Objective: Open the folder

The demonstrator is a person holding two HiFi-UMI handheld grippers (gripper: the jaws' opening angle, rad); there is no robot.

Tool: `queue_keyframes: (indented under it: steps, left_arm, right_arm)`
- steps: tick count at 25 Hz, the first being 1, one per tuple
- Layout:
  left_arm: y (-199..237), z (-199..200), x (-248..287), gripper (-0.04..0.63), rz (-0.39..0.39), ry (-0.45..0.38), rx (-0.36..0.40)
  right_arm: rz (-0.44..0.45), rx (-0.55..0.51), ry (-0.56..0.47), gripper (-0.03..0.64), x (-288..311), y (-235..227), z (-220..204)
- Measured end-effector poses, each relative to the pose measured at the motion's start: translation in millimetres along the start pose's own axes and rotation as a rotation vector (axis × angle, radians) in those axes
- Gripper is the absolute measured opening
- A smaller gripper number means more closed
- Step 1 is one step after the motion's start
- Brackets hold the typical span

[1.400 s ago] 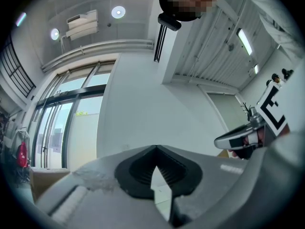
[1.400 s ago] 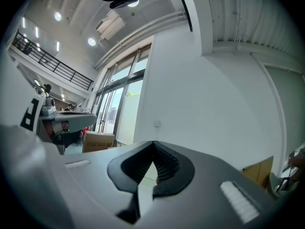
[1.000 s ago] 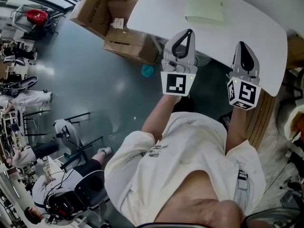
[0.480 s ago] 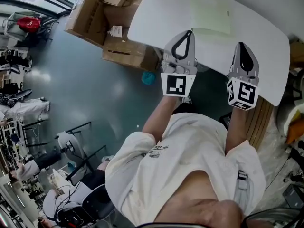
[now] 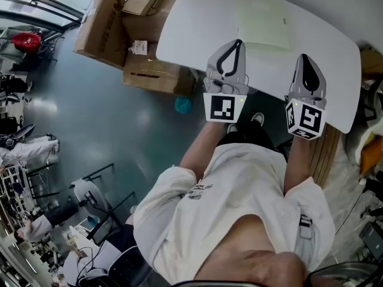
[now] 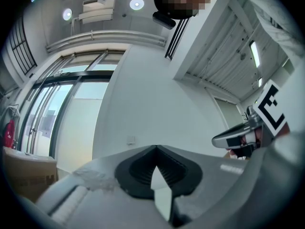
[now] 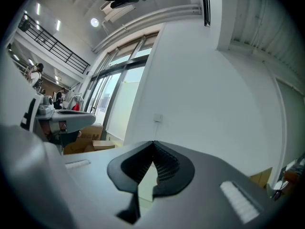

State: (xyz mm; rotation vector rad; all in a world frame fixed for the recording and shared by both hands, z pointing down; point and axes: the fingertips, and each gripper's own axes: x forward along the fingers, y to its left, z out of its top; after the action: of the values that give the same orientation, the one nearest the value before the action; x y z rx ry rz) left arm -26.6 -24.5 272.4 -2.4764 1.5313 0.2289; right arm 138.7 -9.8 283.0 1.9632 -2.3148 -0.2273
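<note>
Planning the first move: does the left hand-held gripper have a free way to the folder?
Probably yes: nothing lies between the left hand-held gripper and the folder; its jaws are shut.

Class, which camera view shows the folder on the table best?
The head view: the pale folder lies flat on the white table, its whole outline visible. Both gripper views show mostly wall; only a pale sliver shows low in each, too little to identify.
</note>
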Motion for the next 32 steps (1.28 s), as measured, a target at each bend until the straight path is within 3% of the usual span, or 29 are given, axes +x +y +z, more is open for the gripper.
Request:
queue_keyframes:
  steps: [15,32]
  left_arm:
    - [3.7,-21.6,53.1,-0.003,-0.029,0.011,0.014]
    - [-20.2,-33.7,163.6,-0.003,-0.059,-0.006,0.091]
  right_arm:
    - [-0.04,0.022,-0.002,0.002,46.4,-32.1,-19.3]
    - [-0.08,0.088,-0.02,0.002,111.6,-117.6,-47.3]
